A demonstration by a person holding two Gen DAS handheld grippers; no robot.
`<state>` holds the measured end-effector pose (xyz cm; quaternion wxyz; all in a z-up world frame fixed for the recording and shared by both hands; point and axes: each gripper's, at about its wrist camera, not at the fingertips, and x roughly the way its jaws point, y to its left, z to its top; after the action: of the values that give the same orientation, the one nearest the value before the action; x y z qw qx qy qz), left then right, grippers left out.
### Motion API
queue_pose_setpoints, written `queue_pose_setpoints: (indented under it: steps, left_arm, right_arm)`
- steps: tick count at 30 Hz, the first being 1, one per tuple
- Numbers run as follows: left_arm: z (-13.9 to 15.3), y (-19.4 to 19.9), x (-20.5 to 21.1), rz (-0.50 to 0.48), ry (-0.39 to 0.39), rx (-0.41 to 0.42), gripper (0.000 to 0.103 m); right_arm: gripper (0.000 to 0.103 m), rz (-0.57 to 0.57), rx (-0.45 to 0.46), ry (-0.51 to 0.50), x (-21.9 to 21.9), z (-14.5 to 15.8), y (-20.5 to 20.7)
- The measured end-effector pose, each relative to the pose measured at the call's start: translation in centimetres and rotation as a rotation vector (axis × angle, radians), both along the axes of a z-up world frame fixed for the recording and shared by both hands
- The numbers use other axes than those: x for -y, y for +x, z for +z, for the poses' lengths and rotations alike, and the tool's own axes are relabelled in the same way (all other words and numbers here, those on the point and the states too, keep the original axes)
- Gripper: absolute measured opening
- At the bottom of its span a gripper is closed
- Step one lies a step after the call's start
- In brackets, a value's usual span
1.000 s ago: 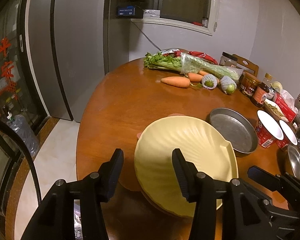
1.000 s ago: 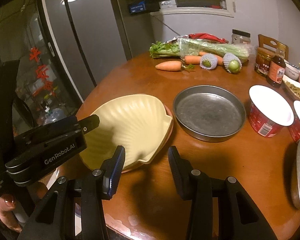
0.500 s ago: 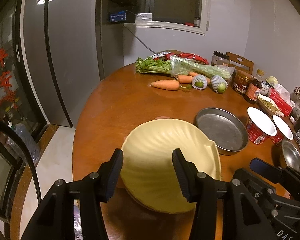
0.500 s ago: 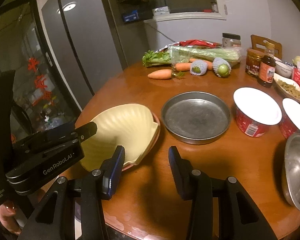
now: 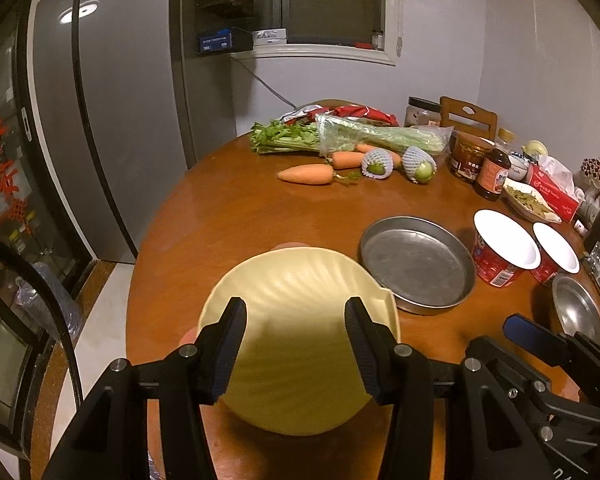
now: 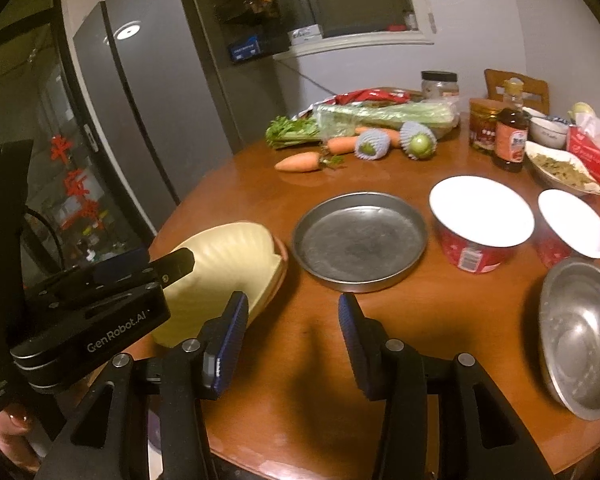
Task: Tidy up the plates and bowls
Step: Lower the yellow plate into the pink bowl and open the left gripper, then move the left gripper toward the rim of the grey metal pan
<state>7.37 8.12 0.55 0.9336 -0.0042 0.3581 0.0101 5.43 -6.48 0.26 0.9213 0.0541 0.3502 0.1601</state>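
Round wooden table [image 5: 228,220] beside grey fridge [image 5: 112,120], both grippers' fingers [image 6: 230,332] apart, gripping nothing.

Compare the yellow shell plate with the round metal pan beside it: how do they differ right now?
The yellow shell plate is ribbed, scallop-edged and pale yellow; the round metal pan is smooth, plain-rimmed and dull grey. The plate rests on a pinkish dish; the pan sits straight on the table. The left tool hangs open over the plate; nothing is over the pan. Both are empty.

yellow shell plate [image 5: 300,320] | stacked on orange plate [image 6: 281,249] | near steel pan [image 6: 359,241]
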Motion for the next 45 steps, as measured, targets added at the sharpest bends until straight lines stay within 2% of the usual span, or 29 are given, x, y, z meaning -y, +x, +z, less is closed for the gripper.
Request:
queue_pose_setpoints:
  steps: [10, 14, 28, 45]
  left_arm:
    - [0.1, 0.9, 2.3, -0.031, 0.03, -0.003, 0.052]
    - [-0.1, 1.2, 3.0, -0.046, 0.031, -0.007, 0.052]
    - [-0.2, 2.1, 3.3, -0.058, 0.039, -0.019, 0.052]
    - [1.1, 8.2, 3.8, -0.108, 0.03, -0.104, 0.052]
  right_arm:
    - [0.054, -0.048, -0.001, 0.045, 2.7, 0.0, 0.1]
    - [0.057, -0.066, -0.007, 0.062, 3.6, -0.2, 0.3]
    - [0.058, -0.111, -0.062, 0.099, 5.4, -1.7, 1.8]
    - [0.058, -0.145, -0.172, 0.097, 5.7, -2.8, 6.2]
